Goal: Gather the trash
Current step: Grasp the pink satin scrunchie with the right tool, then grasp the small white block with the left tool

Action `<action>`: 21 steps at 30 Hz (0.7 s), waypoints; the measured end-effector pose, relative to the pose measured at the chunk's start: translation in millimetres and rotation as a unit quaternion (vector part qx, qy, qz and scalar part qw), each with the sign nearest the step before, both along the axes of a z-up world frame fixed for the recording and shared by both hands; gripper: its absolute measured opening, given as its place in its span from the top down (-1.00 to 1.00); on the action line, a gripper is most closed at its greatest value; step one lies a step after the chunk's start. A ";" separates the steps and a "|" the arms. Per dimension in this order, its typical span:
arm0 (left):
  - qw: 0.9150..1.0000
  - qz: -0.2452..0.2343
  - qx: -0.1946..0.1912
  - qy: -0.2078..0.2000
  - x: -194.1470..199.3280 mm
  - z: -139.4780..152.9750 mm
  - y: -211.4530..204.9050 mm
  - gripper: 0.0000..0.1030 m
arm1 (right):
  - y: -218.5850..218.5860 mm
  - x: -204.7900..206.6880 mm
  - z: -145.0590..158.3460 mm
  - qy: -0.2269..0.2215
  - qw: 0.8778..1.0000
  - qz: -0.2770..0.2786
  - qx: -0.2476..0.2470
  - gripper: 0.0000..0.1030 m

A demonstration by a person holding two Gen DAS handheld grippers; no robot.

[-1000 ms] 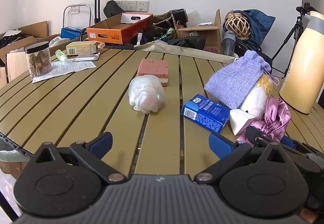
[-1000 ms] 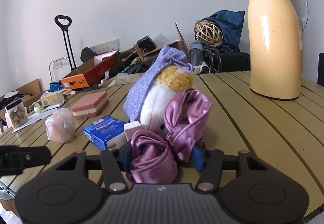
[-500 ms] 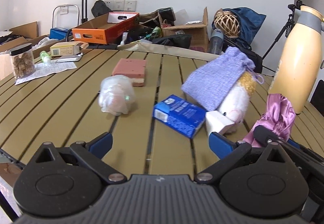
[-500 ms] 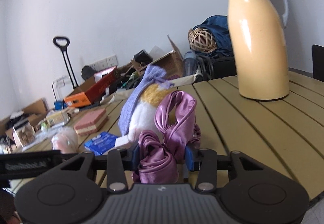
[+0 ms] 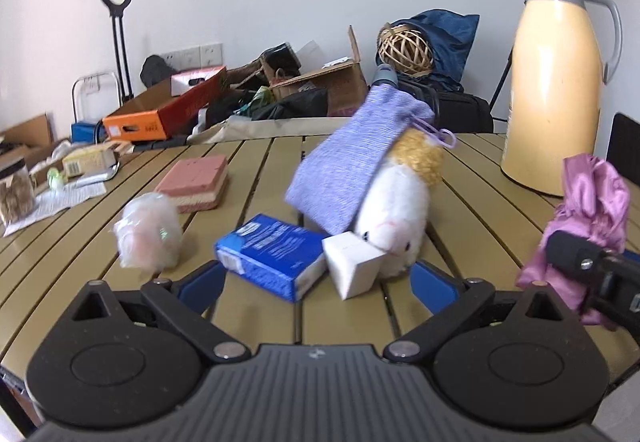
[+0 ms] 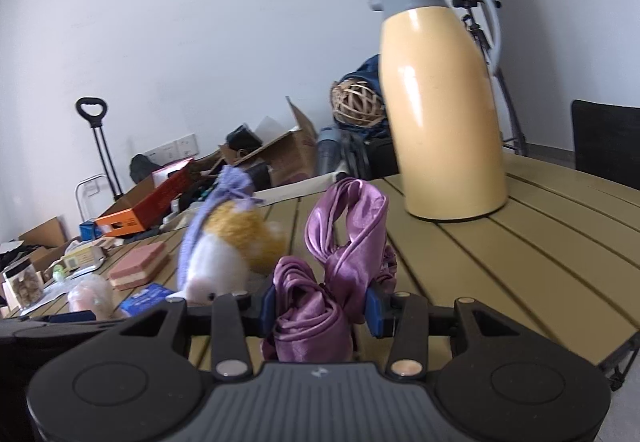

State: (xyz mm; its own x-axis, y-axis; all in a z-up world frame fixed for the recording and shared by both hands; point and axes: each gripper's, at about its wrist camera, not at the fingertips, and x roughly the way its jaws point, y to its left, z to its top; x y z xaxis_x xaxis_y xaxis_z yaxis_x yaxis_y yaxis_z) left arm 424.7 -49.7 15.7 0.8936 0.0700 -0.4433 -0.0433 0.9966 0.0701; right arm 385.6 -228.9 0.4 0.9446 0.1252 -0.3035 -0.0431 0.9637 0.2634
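Right gripper pinches the purple satin bundle at the table's near edge. Left gripper, jaws spread and just eased inward, faces the blue carton, white box and bagged lump, all uncollected.

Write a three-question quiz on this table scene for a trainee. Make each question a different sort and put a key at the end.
1. True or false: the right gripper is shut on the purple satin cloth.
2. What lies nearest between the open left gripper fingers? A. blue carton B. pink sponge block C. yellow thermos jug
3. Fill in: the lilac knitted pouch leans on the ____.

Key: 1 true; 2 A; 3 plush toy.
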 end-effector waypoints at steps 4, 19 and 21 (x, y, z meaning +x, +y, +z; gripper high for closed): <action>1.000 -0.003 0.008 0.008 12.0 -6.4 -11.0 -0.51 | -12.5 -1.5 -1.2 0.004 1.000 -0.007 0.009 0.19; 1.000 -0.005 0.008 0.002 26.0 -15.8 -20.7 0.60 | -19.9 -4.1 -1.0 0.003 1.000 -0.002 0.015 0.19; 1.000 -0.007 0.006 0.000 24.9 -15.3 -19.3 0.61 | -19.9 -4.2 -1.0 0.003 1.000 -0.002 0.015 0.19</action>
